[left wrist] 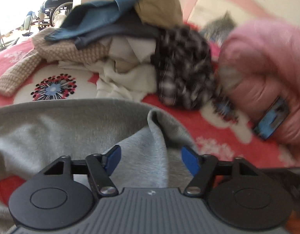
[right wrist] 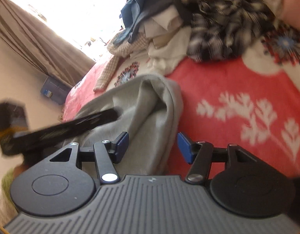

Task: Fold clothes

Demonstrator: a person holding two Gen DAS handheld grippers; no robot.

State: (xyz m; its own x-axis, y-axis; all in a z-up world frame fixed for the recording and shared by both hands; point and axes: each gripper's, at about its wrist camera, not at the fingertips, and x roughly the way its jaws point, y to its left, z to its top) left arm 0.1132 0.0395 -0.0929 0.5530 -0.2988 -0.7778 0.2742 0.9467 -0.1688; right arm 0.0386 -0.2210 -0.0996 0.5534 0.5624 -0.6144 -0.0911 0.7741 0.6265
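Note:
A grey sweatshirt [left wrist: 72, 128] lies spread over the near part of a red floral blanket [left wrist: 208, 128]. My left gripper [left wrist: 151, 159] hovers low over it, open, and a raised ridge of grey cloth runs up between the blue pads [left wrist: 113, 159] without being clamped. In the right wrist view the same grey sweatshirt [right wrist: 150, 105] shows a folded edge bunched at its right side. My right gripper [right wrist: 153, 148] is open too, straddling that folded edge, with the right pad over the red blanket [right wrist: 237, 78].
A heap of clothes [left wrist: 130, 39] sits further back: blue, beige, white, houndstooth and black-and-white check [right wrist: 223, 23]. A blurred pink mass [left wrist: 266, 62] holding a dark blue-faced item fills the right. A blurred black bar [right wrist: 72, 124] crosses the grey cloth. Curtains [right wrist: 33, 39] hang left.

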